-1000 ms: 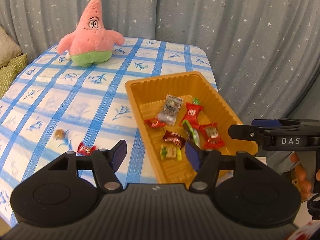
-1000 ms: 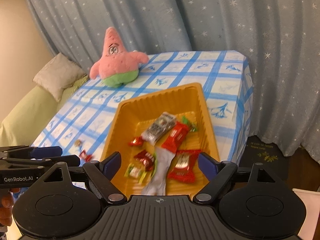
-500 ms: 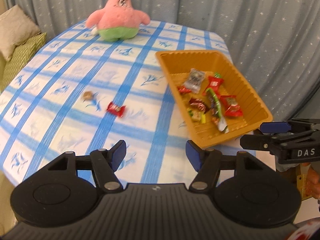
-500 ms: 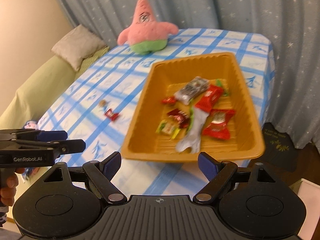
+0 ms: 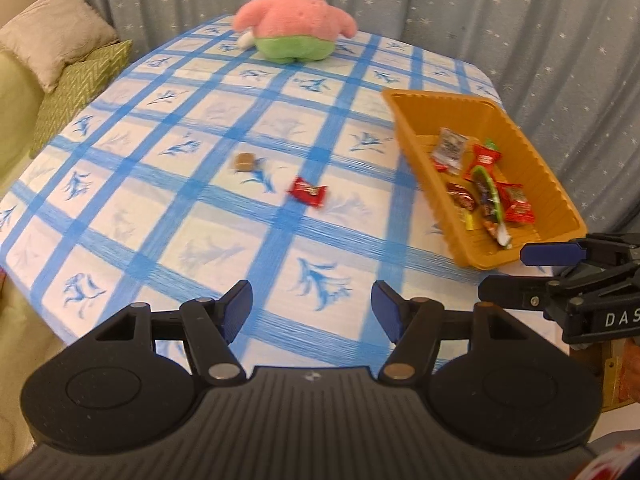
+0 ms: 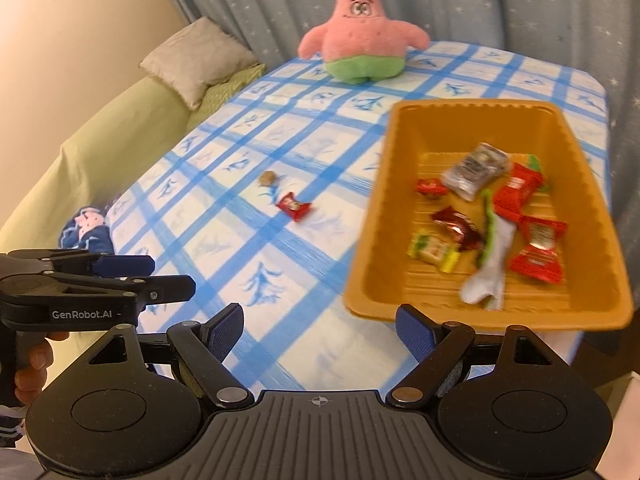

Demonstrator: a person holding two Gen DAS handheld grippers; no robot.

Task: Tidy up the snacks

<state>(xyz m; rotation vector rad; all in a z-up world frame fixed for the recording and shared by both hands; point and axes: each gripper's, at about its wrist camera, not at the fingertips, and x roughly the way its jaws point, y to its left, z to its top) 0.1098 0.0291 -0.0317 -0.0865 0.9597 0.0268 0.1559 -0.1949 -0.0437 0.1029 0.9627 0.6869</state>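
An orange tray (image 5: 532, 156) (image 6: 380, 208) at the table's right side holds several wrapped snacks. Two snacks lie loose on the blue-checked cloth: a red wrapped candy (image 5: 307, 191) (image 6: 294, 207) and a small brown one (image 5: 245, 161) (image 6: 267, 178). My left gripper (image 5: 311, 312) hangs open and empty over the near table edge, short of the red candy. My right gripper (image 6: 319, 330) is open and empty in front of the tray's near left corner. Each gripper shows in the other's view, at the right edge of the left wrist view (image 5: 520, 276) and the left edge of the right wrist view (image 6: 160, 274).
A pink starfish plush (image 5: 294, 20) (image 6: 362, 38) sits at the far end of the table. A green sofa with cushions (image 5: 60, 52) (image 6: 196, 56) stands to the left. A starred curtain hangs behind. A hand (image 6: 34, 364) grips the left tool.
Both grippers have pulled back from the tray and swung left. The tray now sits farther right and the loose candies lie more central in view. Jaw openings look unchanged.
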